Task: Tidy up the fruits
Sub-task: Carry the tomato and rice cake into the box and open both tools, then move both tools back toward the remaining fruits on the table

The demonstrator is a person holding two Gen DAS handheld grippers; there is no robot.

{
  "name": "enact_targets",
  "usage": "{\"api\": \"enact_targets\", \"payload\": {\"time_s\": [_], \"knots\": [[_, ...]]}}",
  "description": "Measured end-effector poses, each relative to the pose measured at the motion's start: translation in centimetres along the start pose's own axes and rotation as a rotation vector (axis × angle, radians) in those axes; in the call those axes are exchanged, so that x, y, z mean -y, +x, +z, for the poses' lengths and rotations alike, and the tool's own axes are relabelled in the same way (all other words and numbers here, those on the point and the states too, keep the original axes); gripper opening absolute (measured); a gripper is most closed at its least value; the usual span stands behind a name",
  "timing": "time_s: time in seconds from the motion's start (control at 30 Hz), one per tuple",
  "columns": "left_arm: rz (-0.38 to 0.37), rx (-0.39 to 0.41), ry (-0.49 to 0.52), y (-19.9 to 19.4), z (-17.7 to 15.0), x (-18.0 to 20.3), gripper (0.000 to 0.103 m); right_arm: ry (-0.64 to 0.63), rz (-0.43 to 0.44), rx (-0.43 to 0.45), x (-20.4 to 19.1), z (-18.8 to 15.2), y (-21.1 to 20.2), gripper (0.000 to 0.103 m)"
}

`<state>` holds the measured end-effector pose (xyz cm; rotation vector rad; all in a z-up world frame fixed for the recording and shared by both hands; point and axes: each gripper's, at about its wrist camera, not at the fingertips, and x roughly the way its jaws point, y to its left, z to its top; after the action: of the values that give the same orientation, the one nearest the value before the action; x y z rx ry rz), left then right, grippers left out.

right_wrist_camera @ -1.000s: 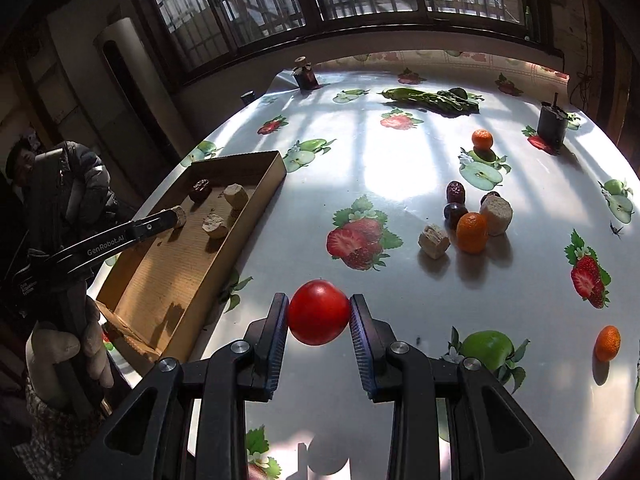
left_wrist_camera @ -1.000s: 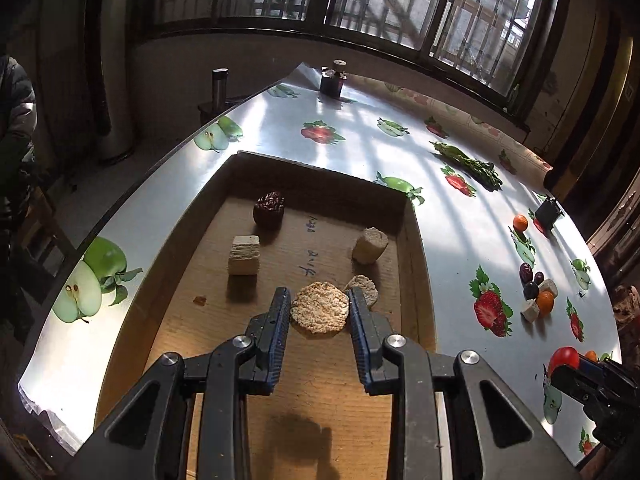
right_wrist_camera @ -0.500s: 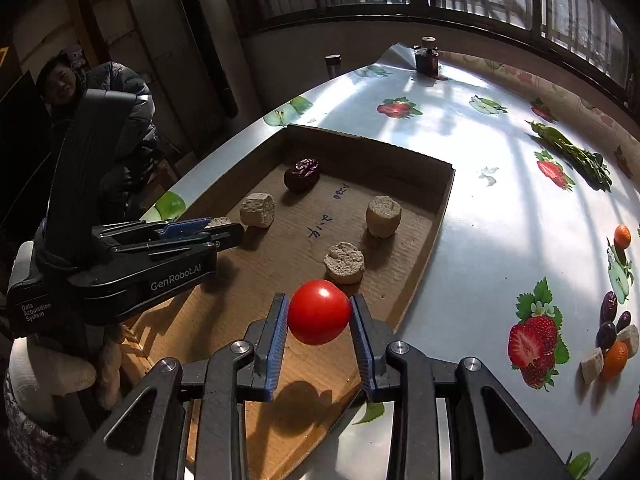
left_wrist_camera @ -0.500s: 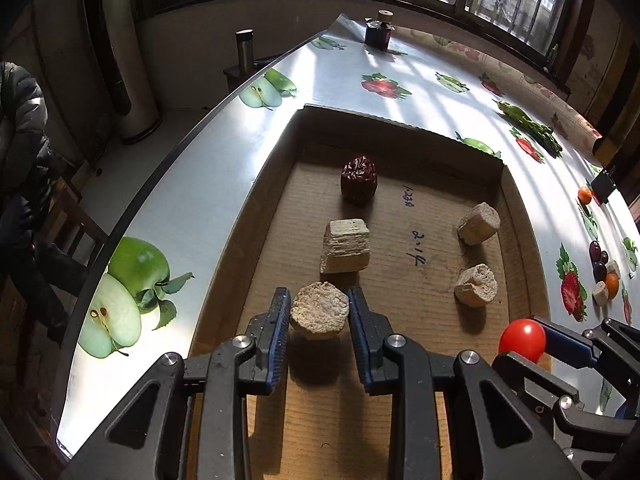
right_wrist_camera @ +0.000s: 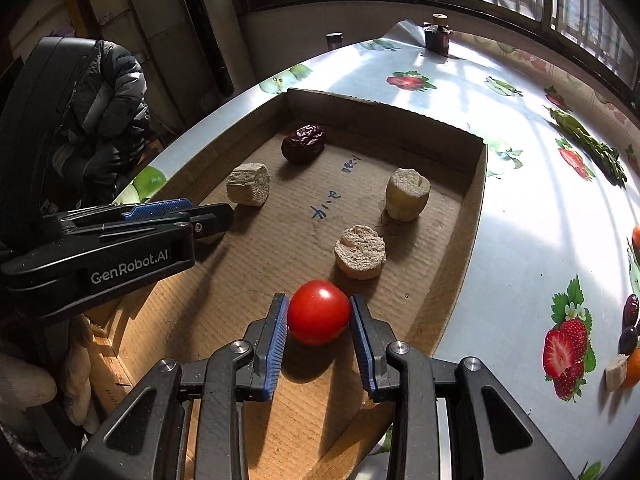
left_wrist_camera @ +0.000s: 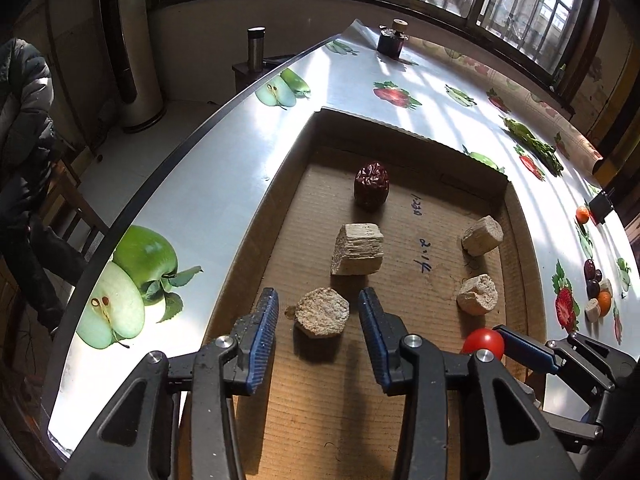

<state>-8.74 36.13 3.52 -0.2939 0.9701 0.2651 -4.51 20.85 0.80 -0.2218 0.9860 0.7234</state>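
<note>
A shallow cardboard tray [left_wrist_camera: 516, 216] [right_wrist_camera: 476, 208] lies on the fruit-print table. In it are a dark red date [left_wrist_camera: 371, 185] [right_wrist_camera: 304, 143] and several tan chunks [left_wrist_camera: 357, 249] [right_wrist_camera: 248, 184]. My left gripper [left_wrist_camera: 318, 322] is open, its jaws apart on either side of a round tan chunk [left_wrist_camera: 322, 312] that rests on the tray floor. My right gripper [right_wrist_camera: 319, 320] is shut on a red tomato [right_wrist_camera: 319, 311], low over the tray's near part; the tomato also shows in the left wrist view [left_wrist_camera: 483, 342].
More fruit sits on the table to the right: dates, oranges and tan chunks [left_wrist_camera: 596, 288] [right_wrist_camera: 630, 344]. Green vegetables [left_wrist_camera: 532, 142] and a dark jar [left_wrist_camera: 390, 40] lie farther back. A person in a dark jacket [right_wrist_camera: 108, 96] sits left of the table's edge.
My left gripper has opened and let go of the round tan chunk, now on the tray floor. My right gripper has carried the tomato lower and further over the tray.
</note>
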Motion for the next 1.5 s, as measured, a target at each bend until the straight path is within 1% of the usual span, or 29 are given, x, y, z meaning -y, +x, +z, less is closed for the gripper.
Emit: {"api": "enact_targets", "payload": {"time_s": [0.07,0.1,0.13,0.2,0.23,0.27,0.3,0.37,0.47,0.6,0.7,0.8,0.93,1.07,1.2,1.37,1.43,1.5], "knots": [[0.004,0.021,-0.014,-0.9,-0.2,-0.1,0.044,0.004,-0.001,0.016,0.0,0.0,-0.6,0.035],[0.009,0.032,-0.021,-1.4,-0.2,-0.1,0.049,0.006,-0.001,0.028,0.1,-0.1,-1.0,0.036],[0.015,0.046,-0.025,-1.9,-0.3,-0.1,0.052,0.009,-0.002,0.042,0.1,-0.2,-1.6,0.037],[0.026,0.075,-0.026,-3.2,-0.5,0.2,0.062,0.014,-0.008,0.077,0.2,-0.3,-2.9,0.044],[0.036,0.088,-0.027,-3.8,-0.7,0.5,0.066,0.017,-0.013,0.095,0.3,-0.4,-3.6,0.045],[0.050,0.101,-0.027,-4.4,-0.8,0.9,0.074,0.022,-0.018,0.113,0.5,-0.6,-4.3,0.048],[0.060,0.113,-0.022,-4.9,-1.0,1.4,0.079,0.028,-0.022,0.129,0.8,-0.8,-5.0,0.050],[0.050,0.134,-0.001,-5.9,-1.5,2.6,0.080,0.056,-0.035,0.160,1.6,-1.5,-6.4,0.052],[0.004,0.152,0.031,-7.2,-2.2,4.8,0.080,0.133,-0.037,0.202,3.6,-2.9,-8.7,0.055],[0.024,0.196,0.110,-8.8,-3.3,8.6,0.080,0.261,-0.038,0.260,6.7,-5.7,-11.8,0.057],[0.021,0.214,0.175,-9.5,-4.2,11.5,0.080,0.342,-0.074,0.293,9.0,-8.0,-13.9,0.061],[0.005,0.208,0.222,-9.6,-5.1,14.1,0.080,0.399,-0.122,0.317,11.2,-10.0,-15.9,0.062],[0.006,0.194,0.285,-9.2,-6.4,17.2,0.080,0.452,-0.175,0.346,13.4,-12.5,-17.9,0.063],[0.012,0.185,0.347,-8.9,-7.3,19.8,0.080,0.495,-0.207,0.364,15.6,-14.6,-19.1,0.064],[0.026,0.184,0.401,-8.6,-7.9,21.9,0.080,0.550,-0.204,0.382,17.7,-16.3,-19.9,0.064],[0.028,0.166,0.437,-8.0,-8.4,23.9,0.080,0.603,-0.200,0.395,20.0,-17.6,-20.6,0.064],[0.010,0.147,0.442,-7.5,-8.5,24.4,0.080,0.622,-0.202,0.402,20.9,-18.1,-21.2,0.064],[-0.021,0.124,0.437,-7.1,-8.5,24.7,0.080,0.647,-0.222,0.418,22.3,-18.9,-22.3,0.064]]}}
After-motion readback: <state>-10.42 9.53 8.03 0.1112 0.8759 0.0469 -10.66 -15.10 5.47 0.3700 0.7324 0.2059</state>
